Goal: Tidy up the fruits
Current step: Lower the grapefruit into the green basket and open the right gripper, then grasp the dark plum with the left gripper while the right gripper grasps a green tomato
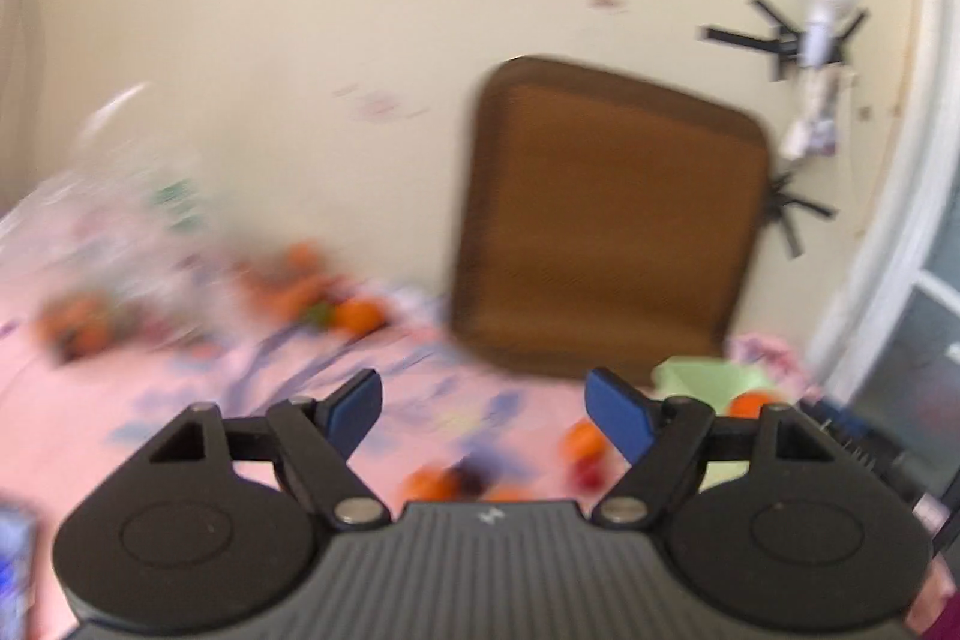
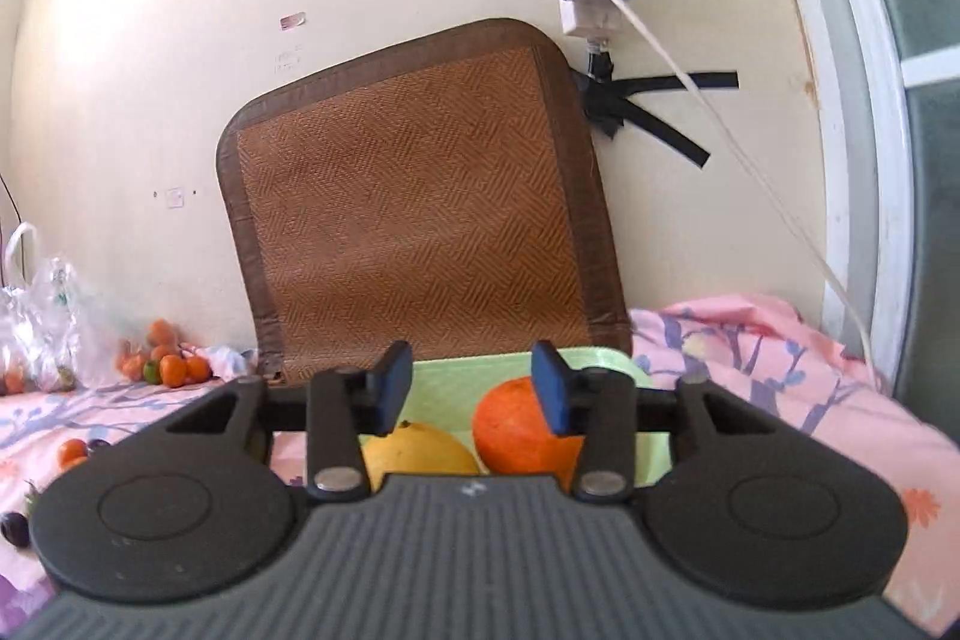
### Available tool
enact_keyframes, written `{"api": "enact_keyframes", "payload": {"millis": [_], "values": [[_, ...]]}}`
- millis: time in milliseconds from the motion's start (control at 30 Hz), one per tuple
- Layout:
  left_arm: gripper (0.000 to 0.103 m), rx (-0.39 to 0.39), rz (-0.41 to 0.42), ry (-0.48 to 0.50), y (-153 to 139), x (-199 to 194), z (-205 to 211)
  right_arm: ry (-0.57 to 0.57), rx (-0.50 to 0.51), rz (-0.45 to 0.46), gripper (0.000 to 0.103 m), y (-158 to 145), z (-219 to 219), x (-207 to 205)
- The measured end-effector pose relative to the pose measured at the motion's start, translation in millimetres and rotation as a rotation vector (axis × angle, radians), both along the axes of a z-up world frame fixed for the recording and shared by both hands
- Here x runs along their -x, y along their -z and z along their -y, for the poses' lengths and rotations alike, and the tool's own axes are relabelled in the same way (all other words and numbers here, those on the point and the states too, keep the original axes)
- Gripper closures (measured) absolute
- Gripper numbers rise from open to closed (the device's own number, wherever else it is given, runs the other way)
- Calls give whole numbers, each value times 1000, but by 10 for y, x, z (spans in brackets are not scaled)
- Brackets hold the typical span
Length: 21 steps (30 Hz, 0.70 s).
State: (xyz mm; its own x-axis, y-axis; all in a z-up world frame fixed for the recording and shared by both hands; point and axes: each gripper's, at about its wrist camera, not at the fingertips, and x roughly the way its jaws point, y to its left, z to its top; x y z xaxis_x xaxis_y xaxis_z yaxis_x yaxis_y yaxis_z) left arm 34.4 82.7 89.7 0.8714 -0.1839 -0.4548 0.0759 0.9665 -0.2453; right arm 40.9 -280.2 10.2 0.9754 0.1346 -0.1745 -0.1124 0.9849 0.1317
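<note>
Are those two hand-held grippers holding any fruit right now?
No. The left hand-held gripper is open over the pink sheet; the right hand-held gripper is open above the green tray, gripping nothing.

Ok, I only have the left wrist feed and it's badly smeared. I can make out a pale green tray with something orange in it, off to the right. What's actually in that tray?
Observer: On the right wrist view the pale green plastic tray holds a large round orange and a yellow fruit beside it.
Operator: Is the right gripper holding either one?
Observer: No. The right gripper is open above the tray, its blue pads apart and empty.
Operator: And that orange blur far left, by the wall?
Observer: It's a pile of small orange fruits with one green one, next to a clear plastic bag.
</note>
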Motion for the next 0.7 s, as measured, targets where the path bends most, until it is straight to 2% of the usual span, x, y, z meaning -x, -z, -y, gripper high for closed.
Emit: {"api": "enact_keyframes", "payload": {"millis": [133,233,300,367,467,567,700], "values": [[27,26,-61,-44,279,244,-266,-86,-66,-71,64,-72,-68,-43],[27,80,-104,-17,499,269,-308,-184,-61,-128,64,-49,-283,30],[27,90,-129,15,595,226,-244,-249,-52,-188,65,11,-475,45],[27,67,-136,58,675,222,-112,-303,-26,-239,67,85,-683,92],[27,-30,-133,121,762,229,140,-378,7,-281,74,133,-936,136],[30,-106,-144,176,850,203,333,-427,24,-309,74,126,-1111,138],[44,-149,-164,210,927,118,468,-480,4,-348,74,84,-1269,23]]}}
